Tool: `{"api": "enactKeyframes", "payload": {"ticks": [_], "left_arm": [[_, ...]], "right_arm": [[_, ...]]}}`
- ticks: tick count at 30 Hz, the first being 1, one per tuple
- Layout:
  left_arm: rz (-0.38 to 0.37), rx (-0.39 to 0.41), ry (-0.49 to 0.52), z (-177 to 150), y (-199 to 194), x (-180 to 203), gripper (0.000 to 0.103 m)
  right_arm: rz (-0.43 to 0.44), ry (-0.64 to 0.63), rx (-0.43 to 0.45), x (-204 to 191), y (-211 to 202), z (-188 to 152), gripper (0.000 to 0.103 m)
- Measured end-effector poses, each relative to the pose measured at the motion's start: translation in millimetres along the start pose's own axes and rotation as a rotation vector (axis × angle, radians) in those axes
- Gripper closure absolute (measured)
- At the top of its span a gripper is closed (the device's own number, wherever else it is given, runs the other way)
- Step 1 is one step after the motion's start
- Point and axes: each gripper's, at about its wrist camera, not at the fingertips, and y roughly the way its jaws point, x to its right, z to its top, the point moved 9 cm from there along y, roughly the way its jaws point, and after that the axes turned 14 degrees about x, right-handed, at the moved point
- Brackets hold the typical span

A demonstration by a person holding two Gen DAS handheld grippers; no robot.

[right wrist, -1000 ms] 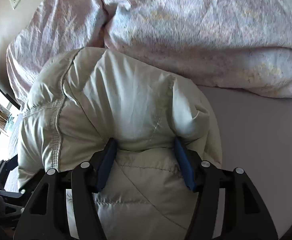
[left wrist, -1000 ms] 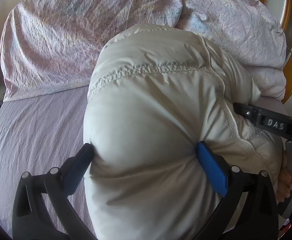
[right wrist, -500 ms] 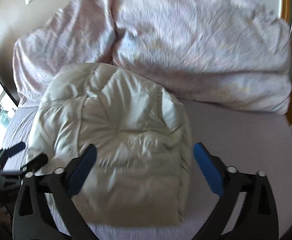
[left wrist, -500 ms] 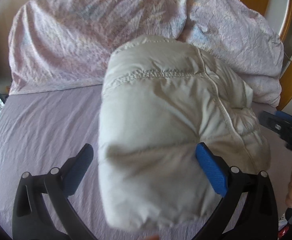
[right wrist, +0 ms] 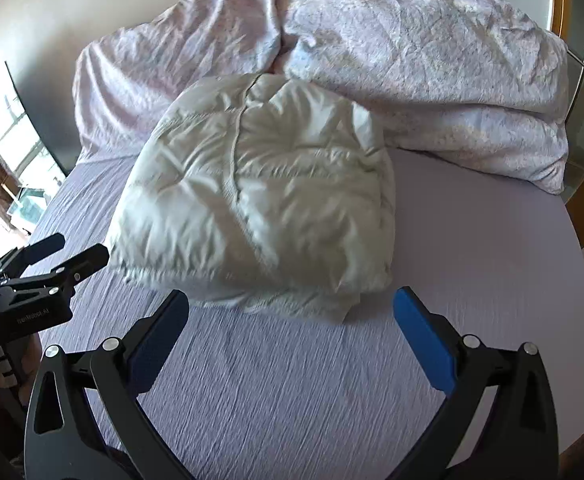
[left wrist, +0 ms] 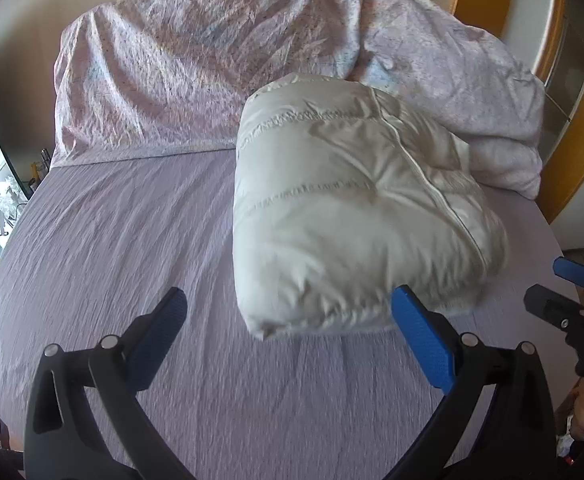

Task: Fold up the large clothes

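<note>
A cream padded jacket (left wrist: 351,208) lies folded into a thick bundle on the lilac bed sheet (left wrist: 112,240); it also shows in the right wrist view (right wrist: 260,200). My left gripper (left wrist: 288,312) is open and empty, just short of the bundle's near edge. My right gripper (right wrist: 292,308) is open and empty, also just short of the bundle. The right gripper shows at the right edge of the left wrist view (left wrist: 559,284), and the left gripper at the left edge of the right wrist view (right wrist: 68,250).
A crumpled pale pink duvet (left wrist: 252,64) is heaped along the head of the bed, behind the jacket (right wrist: 431,68). A window (right wrist: 24,176) is at the left. An orange wooden frame (left wrist: 571,120) stands at the right of the bed.
Both grippers opened, let go of the jacket and pulled back toward the foot of the bed. The jacket bundle now rests on the sheet.
</note>
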Motion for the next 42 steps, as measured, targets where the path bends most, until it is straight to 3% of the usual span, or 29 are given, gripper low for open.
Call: {"api": "enactKeyframes", "payload": {"ticks": [12,42], "left_arm": [[-0.016,-0.002,0.017,-27.1,-35.9,2.2,0.002],[-0.046,-0.013,0.0,-40.9,-39.7,3.6,0.002]], "right_arm": [[0.048,0.062,-0.026,-9.4,-23.6,-35.2,0.001],[0.052,0.105,0.005,-19.4,-30.6,-41.4,0.001]]}}
